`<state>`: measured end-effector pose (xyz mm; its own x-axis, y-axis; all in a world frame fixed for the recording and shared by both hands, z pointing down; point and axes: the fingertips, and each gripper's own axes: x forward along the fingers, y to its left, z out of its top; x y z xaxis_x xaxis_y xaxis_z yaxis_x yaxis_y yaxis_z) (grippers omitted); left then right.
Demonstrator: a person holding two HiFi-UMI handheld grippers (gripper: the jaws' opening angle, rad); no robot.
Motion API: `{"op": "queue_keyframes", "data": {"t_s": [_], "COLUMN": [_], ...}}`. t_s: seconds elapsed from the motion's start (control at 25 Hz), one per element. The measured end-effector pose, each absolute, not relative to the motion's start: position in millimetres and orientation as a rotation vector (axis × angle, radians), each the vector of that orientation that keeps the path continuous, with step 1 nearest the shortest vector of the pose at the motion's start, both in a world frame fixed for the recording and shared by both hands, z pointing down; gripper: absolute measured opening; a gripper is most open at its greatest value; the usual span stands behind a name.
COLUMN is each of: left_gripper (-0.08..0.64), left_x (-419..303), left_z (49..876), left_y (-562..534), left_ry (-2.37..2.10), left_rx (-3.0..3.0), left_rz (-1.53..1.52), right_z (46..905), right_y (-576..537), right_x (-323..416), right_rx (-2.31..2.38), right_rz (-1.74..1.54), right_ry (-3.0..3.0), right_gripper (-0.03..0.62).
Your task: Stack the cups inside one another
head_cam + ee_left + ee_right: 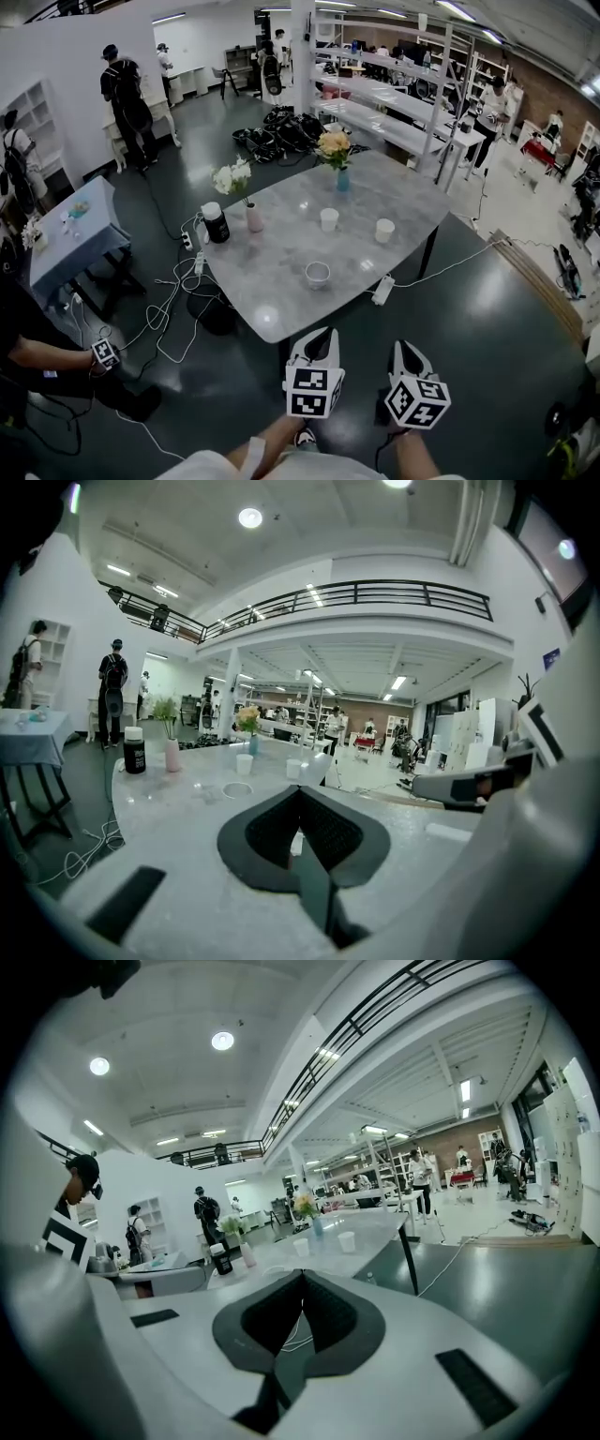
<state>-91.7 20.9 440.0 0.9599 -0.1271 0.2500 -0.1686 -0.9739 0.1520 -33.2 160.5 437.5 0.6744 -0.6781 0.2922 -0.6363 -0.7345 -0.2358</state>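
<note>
Grey marble-patterned table [272, 292], head view, occupying the centre of the frame. The task's things are 2 small plain white cups, slightly tapered toward the base, both upright with mouths up. The first cup [329, 219] stands just above the frame centre and the second cup [384, 231] to its right; the 2 are near each other but apart, neither set inside the other. A wider, shallower low white bowl [318, 275] stands alone below them, toward the table's lower edge. Also on the table are 1 black jar [215, 223] with a white lid and 1 pink vase [254, 217] of white flowers just right of it. 1 blue vase [342, 179] of yellow-orange flowers stands at the upper edge, and 1 white power strip [382, 290] lies at the lower right edge. At the bottom of the frame, short of the table and well apart from the cups, are the left hand-held gripper [325, 334] and the right hand-held gripper [401, 347]. Each carries 1 marker cube. In its own gripper view, each has its 2 jaws brought fully together, tips meeting, with nothing held between them. The cups appear small beyond the tips.
</note>
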Motion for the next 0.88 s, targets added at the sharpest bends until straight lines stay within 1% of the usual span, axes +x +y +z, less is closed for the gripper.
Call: {"op": "queue_keyframes", "data": {"t_s": [0.56,0.88], "left_gripper": [-0.005,-0.005], "left_x": [-65,-17], "left_z": [447,456], "left_y": [3,-18], "left_ry": [-0.216,-0.285], "left_rx": [2.939,2.926], "left_rz": [0.413,0.419], "right_z": [449,454], "right_y": [151,122], "right_x": [0,60], "right_rx": [-2.777,-2.755], "right_rz": [-0.623,-0.623], "right_ry": [1.047,1.123], "right_gripper": [0.006,0.008]}}
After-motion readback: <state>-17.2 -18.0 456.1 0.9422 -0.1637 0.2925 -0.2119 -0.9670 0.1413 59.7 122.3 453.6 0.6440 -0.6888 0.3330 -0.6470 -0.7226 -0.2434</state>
